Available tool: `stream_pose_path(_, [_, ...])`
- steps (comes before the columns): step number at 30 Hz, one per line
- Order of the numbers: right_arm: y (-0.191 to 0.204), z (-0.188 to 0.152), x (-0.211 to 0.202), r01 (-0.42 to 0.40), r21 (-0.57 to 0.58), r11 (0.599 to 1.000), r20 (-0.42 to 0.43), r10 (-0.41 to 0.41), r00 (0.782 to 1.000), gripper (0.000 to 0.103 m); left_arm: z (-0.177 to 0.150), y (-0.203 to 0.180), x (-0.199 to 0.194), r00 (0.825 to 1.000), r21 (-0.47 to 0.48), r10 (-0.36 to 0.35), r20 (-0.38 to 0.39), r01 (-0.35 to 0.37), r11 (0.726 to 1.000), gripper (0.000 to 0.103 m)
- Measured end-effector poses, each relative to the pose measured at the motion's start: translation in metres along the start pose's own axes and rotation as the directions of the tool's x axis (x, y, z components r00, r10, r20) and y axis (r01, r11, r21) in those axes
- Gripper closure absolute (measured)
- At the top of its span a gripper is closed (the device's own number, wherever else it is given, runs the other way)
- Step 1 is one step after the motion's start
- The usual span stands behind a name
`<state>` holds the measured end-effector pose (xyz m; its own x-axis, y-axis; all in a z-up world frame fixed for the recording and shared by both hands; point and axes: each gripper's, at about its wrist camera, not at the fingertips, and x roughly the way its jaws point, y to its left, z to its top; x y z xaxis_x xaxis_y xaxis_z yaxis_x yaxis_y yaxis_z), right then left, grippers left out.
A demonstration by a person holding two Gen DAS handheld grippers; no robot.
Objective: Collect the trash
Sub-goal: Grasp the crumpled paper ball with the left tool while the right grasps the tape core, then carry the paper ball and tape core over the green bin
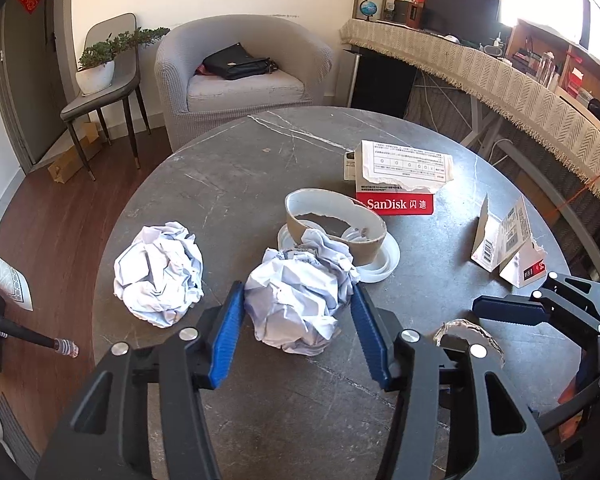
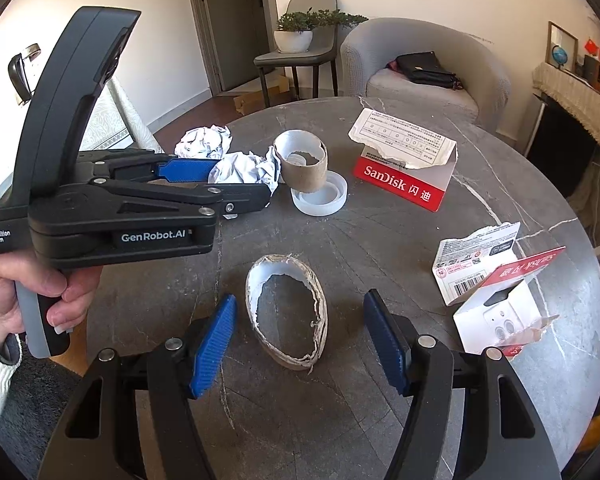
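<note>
On the round grey table [image 1: 260, 152], my left gripper [image 1: 296, 320] is shut on a crumpled white paper ball [image 1: 300, 296]; both blue pads touch its sides. In the right wrist view the same left gripper [image 2: 244, 184] lies level, held by a hand [image 2: 16, 296]. A second paper ball [image 1: 158, 276] rests to its left. My right gripper [image 2: 300, 340] is open around a flattened cardboard ring [image 2: 288, 312], and the pads stand clear of it. A cardboard roll core [image 1: 336, 228] stands on a white plastic ring [image 1: 384, 264].
A red SanDisk box [image 1: 400, 184] under torn paper and torn white packaging [image 1: 508, 248] lie further right on the table. Behind the table stand a grey armchair [image 1: 244, 64], a chair bearing a potted plant [image 1: 100, 76], and a cloth-covered desk [image 1: 500, 80].
</note>
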<state>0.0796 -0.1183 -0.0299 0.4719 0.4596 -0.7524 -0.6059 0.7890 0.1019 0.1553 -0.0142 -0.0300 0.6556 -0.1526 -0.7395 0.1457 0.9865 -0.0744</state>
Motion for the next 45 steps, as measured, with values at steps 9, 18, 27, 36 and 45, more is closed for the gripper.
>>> stream_pose_path(9, [0.004, 0.0, 0.0, 0.041, -0.029, 0.999, 0.0, -0.041, 0.999, 0.057, -0.007, 0.005, -0.022, 0.999, -0.018, -0.021, 0.046, 0.022, 1.0, 0.049])
stream_pose_path(18, [0.017, 0.004, -0.003, 0.051, -0.015, 0.999, 0.03, -0.051, 0.998, 0.067, -0.022, 0.017, -0.064, 0.995, -0.038, -0.028, 0.094, 0.032, 0.999, 0.048])
stream_pose_path(27, [0.06, 0.011, -0.009, 0.009, -0.046, 0.999, 0.076, -0.006, 0.997, 0.067, -0.055, 0.052, -0.103, 0.995, -0.086, 0.011, 0.094, -0.003, 0.996, 0.048])
stream_pose_path(36, [0.104, 0.02, -0.009, -0.051, -0.098, 0.994, 0.088, 0.059, 0.994, 0.067, -0.088, 0.087, -0.129, 0.994, -0.129, 0.076, 0.08, -0.065, 0.99, 0.048])
stream_pose_path(45, [0.153, 0.034, -0.007, -0.118, -0.151, 0.982, 0.098, 0.133, 0.986, 0.067, -0.13, 0.116, -0.124, 0.992, -0.134, 0.122, -0.012, -0.122, 0.983, 0.048])
